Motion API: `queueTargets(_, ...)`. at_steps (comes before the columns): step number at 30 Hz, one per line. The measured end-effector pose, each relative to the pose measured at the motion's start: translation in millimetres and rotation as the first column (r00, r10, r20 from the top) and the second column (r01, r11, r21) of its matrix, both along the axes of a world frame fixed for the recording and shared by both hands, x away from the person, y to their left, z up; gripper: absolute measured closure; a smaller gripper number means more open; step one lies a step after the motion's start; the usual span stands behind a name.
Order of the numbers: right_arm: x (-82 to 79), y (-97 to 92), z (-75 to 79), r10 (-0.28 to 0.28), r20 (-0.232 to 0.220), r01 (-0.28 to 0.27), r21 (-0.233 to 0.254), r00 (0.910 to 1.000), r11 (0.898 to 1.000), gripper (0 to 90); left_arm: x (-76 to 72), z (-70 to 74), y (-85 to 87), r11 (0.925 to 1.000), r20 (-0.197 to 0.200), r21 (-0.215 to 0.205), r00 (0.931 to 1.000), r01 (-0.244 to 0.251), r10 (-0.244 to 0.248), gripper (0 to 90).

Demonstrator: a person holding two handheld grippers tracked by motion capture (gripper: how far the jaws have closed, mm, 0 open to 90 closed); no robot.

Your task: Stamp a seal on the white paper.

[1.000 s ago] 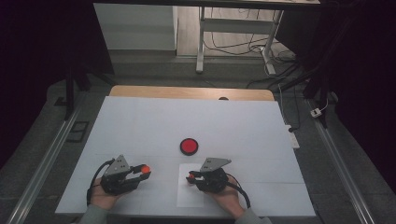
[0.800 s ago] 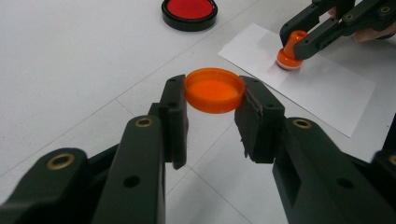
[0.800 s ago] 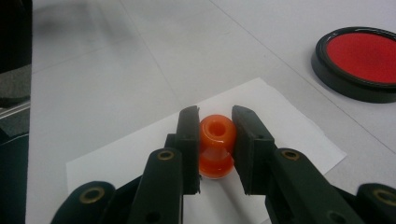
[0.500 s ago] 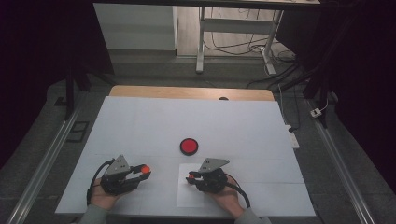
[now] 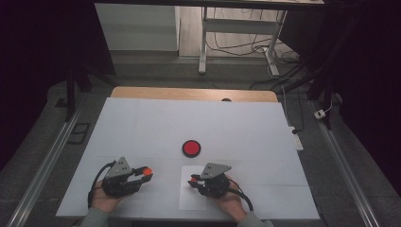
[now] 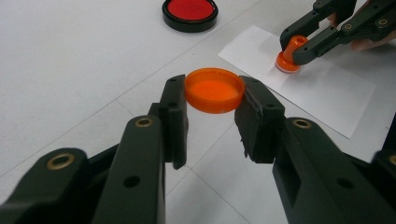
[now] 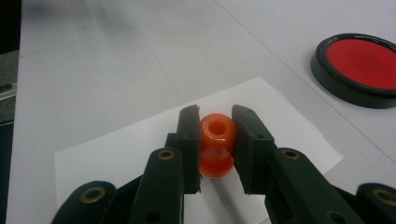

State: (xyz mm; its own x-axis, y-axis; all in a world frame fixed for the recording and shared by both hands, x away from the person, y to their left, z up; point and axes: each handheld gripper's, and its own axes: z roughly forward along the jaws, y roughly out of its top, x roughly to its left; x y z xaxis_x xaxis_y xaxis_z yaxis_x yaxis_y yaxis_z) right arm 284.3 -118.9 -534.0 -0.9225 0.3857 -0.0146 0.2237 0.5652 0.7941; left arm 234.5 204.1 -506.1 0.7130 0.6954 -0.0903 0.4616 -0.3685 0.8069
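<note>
While the stamp (image 7: 216,144) is pinched in the right gripper (image 7: 215,122) and pressed on the paper (image 7: 116,158), its cap (image 6: 214,89) is kept clamped aside by the left gripper (image 6: 212,95).

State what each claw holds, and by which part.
Left claw: the orange cap, clamped across its rim. Right claw: the orange stamp, gripped at its knob handle, base on the white paper.
</note>
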Motion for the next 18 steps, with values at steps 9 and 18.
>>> queueTargets(9,-2.1,-0.6,-1.4,-0.007,0.013,0.007,0.006,0.9999,1.0,73.4,-0.3,0.5,0.5,1.0,0.0,-0.002,1.0,-0.003,0.003,64.6)
queueTargets(18,-3.9,-0.7,-2.2,-0.007,0.03,0.006,0.007,0.9995,1.0,73.4,-0.3,0.9,1.4,1.0,0.002,-0.004,1.0,-0.006,0.006,64.6)
